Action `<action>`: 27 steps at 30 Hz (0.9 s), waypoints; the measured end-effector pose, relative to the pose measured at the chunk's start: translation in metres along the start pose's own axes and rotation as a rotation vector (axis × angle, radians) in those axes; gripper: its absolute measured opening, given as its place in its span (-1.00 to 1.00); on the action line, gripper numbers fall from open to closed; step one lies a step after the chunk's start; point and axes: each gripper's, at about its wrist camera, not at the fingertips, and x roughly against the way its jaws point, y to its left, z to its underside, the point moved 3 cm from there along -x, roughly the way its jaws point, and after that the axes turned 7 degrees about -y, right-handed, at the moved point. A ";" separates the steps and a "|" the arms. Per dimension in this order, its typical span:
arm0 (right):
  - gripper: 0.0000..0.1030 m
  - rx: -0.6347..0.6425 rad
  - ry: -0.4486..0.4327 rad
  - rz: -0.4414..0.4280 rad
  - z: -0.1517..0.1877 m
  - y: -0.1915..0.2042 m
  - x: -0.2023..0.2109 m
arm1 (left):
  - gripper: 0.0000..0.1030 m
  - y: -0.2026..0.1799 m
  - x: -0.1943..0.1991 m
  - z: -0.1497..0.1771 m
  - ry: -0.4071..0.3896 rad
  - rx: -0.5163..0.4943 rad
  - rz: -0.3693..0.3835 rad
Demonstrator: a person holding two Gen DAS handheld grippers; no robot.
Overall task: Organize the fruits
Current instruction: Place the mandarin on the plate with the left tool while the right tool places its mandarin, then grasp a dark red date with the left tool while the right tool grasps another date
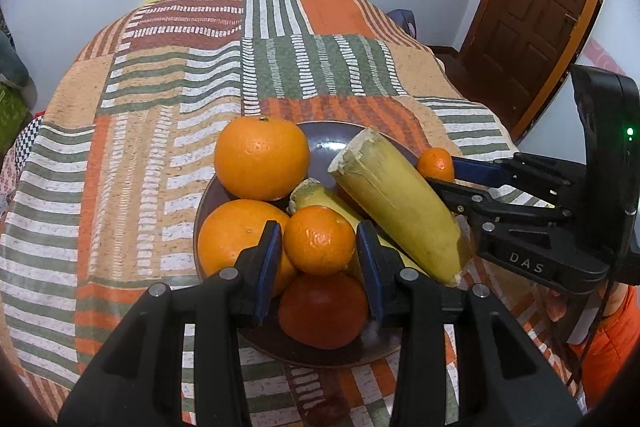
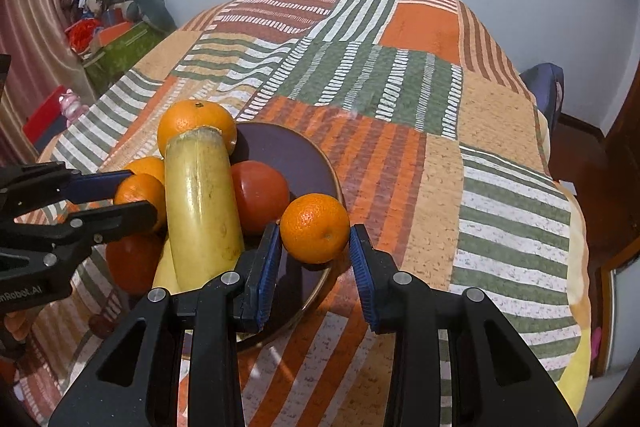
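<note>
A dark brown plate [image 1: 344, 135] holds two large oranges [image 1: 262, 159], two bananas [image 1: 396, 203] and a red tomato [image 1: 324, 311]. My left gripper [image 1: 318, 247] is shut on a small mandarin [image 1: 319, 239] above the plate's near side. My right gripper [image 2: 314, 259] is shut on another small mandarin [image 2: 315, 228] over the plate's right rim [image 2: 320, 291]. In the left wrist view the right gripper [image 1: 448, 175] comes in from the right, holding its mandarin [image 1: 436, 164]. In the right wrist view the left gripper [image 2: 128, 195] comes in from the left with its mandarin [image 2: 138, 195].
The table wears a striped patchwork cloth [image 2: 400, 99] in orange, green and white. A wooden door [image 1: 544, 7] stands at the right. Boxes and clutter [image 2: 116, 39] sit on the floor left of the table. A blue chair back [image 2: 548, 83] shows beyond the far right edge.
</note>
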 end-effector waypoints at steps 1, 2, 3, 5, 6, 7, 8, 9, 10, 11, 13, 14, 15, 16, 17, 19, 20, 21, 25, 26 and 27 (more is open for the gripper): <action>-0.36 -0.004 0.003 -0.002 0.000 0.000 0.001 | -0.23 0.000 0.000 0.000 0.000 0.000 -0.003; -0.34 -0.009 0.005 0.000 -0.001 -0.002 0.000 | -0.23 0.000 0.000 -0.001 0.001 0.002 -0.004; -0.28 -0.012 0.003 0.004 -0.003 -0.003 0.000 | -0.22 0.001 0.002 -0.001 0.000 0.005 -0.005; -0.13 -0.013 -0.013 0.010 -0.004 -0.003 0.007 | -0.21 0.002 0.008 -0.001 -0.008 0.012 -0.005; -0.09 -0.010 -0.022 0.015 -0.005 -0.002 0.010 | -0.16 0.002 0.012 -0.001 -0.014 0.014 -0.005; -0.08 -0.003 -0.030 0.022 -0.006 -0.001 0.015 | -0.13 0.002 0.018 -0.001 -0.024 0.016 -0.009; -0.08 0.000 -0.034 0.028 -0.007 0.000 0.019 | -0.09 0.002 0.022 -0.001 -0.033 0.017 -0.012; -0.08 0.005 -0.042 0.032 -0.008 0.002 0.025 | -0.09 0.002 0.027 -0.001 -0.040 0.017 -0.016; -0.08 0.008 -0.049 0.033 -0.008 0.004 0.031 | -0.09 0.003 0.034 -0.001 -0.048 0.017 -0.019; -0.08 0.010 -0.057 0.033 -0.008 0.006 0.036 | -0.09 0.003 0.040 0.000 -0.053 0.018 -0.021; -0.08 0.008 -0.073 0.027 -0.008 0.012 0.048 | -0.04 0.004 0.051 0.002 -0.063 0.014 -0.028; -0.08 0.008 -0.081 0.021 -0.006 0.016 0.055 | 0.08 0.004 0.058 0.004 -0.068 0.009 -0.035; -0.03 0.010 -0.086 0.018 -0.005 0.020 0.060 | 0.18 0.004 0.064 0.006 -0.075 0.005 -0.044; 0.08 0.016 -0.094 0.021 -0.002 0.025 0.066 | 0.20 0.004 0.073 0.010 -0.085 -0.003 -0.055; 0.13 0.021 -0.106 0.029 0.000 0.029 0.071 | 0.22 0.004 0.078 0.013 -0.088 -0.010 -0.060; 0.27 0.035 -0.115 0.032 0.008 0.040 0.081 | 0.26 0.003 0.090 0.020 -0.089 -0.020 -0.067; 0.28 0.038 -0.117 0.033 0.011 0.044 0.084 | 0.30 0.004 0.097 0.024 -0.092 -0.020 -0.071; 0.29 0.039 -0.119 0.032 0.014 0.048 0.087 | 0.36 0.004 0.103 0.028 -0.094 -0.019 -0.074; 0.31 0.019 -0.105 0.002 0.028 0.062 0.094 | 0.44 0.007 0.123 0.046 -0.090 -0.010 -0.083; 0.31 0.013 -0.099 -0.007 0.032 0.065 0.095 | 0.46 0.008 0.127 0.052 -0.084 -0.004 -0.080; 0.31 0.011 -0.092 -0.013 0.036 0.067 0.094 | 0.46 0.009 0.130 0.058 -0.076 0.000 -0.078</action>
